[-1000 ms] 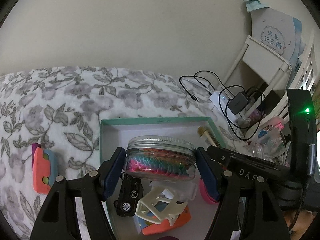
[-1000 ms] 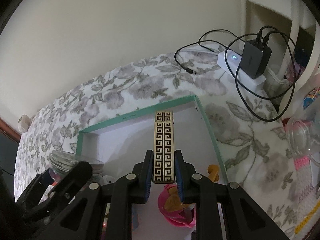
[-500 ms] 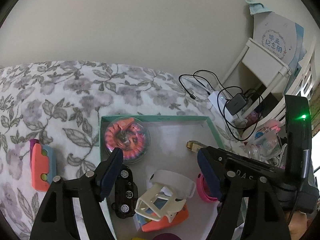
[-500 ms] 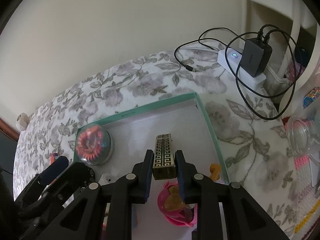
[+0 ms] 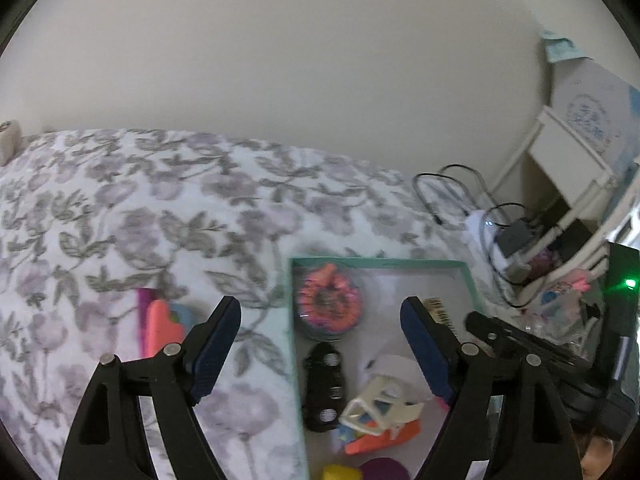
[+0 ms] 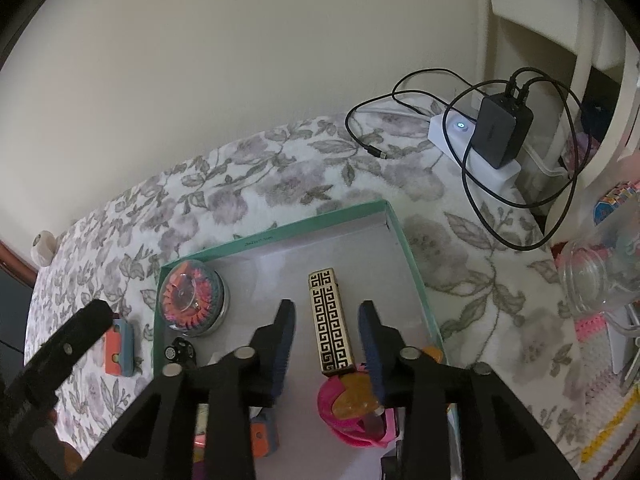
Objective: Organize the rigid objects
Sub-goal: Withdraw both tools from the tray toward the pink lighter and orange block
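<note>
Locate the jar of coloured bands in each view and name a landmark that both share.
Left wrist: jar of coloured bands lies in the tray's far-left corner, centre frame.
Right wrist: jar of coloured bands is at left of centre, same corner.
Shared landmark: teal tray; the black toy car sits just nearer than the jar.

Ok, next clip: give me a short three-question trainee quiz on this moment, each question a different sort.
1. True or false: the gold-and-black patterned bar lies flat on the floor of the green-rimmed box.
2. Where is the clear jar of coloured bands? A) on the bedspread outside the box B) in a far corner of the box C) between the right gripper's fingers
3. Fill in: the orange and blue block lies ____ the box.

Key: 1 true; the right gripper straddles it, jaws opening, pads clear of it. 2 B. 3 outside, on the floral bedspread.
</note>
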### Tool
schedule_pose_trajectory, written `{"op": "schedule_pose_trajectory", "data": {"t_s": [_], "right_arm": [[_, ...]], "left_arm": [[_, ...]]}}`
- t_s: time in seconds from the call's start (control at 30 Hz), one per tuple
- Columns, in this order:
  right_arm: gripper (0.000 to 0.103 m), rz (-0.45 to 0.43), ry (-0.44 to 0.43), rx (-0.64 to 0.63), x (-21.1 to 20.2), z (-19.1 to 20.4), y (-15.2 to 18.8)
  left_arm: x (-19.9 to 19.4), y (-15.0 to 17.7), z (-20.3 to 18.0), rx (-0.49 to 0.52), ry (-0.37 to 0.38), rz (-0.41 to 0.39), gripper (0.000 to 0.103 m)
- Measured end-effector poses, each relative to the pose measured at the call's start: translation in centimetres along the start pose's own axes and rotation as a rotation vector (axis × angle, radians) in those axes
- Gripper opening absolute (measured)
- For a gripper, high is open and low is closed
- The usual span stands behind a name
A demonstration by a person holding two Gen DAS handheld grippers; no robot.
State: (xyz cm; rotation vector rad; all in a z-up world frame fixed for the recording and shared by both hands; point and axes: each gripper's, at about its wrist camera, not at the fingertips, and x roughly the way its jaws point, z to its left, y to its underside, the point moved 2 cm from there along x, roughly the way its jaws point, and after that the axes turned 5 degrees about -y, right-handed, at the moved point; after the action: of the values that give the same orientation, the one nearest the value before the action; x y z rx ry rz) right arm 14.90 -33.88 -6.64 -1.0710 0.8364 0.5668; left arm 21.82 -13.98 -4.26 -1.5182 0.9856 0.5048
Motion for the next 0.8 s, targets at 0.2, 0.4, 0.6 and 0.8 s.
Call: {"op": "schedule_pose_trajectory", "data": {"t_s": [0.2, 0.4, 0.6, 0.8], "right_arm": [[0.067, 0.003, -0.006, -0.029, 0.0, 0.8, 0.0], [0.080, 0.011, 0.000, -0.067, 0.3, 1.6, 0.1], [0.091, 0.015, 0.002, -0.084, 0.5, 1.9, 0.2], [0.103, 0.022, 0.005, -0.065, 0.7, 1.8, 0.3]], "left_arm": [[0.6, 0.0, 2.4, -0.054, -0.104, 0.034, 0.099], [1.1, 0.3, 3.4, -0.069, -0.143, 0.048, 0.100], [1.3, 0.2, 3.6, -0.062, -0.164, 0.048, 0.103], [1.2, 0.0, 4.5, -0.077, -0.171, 0.056, 0.103]]}}
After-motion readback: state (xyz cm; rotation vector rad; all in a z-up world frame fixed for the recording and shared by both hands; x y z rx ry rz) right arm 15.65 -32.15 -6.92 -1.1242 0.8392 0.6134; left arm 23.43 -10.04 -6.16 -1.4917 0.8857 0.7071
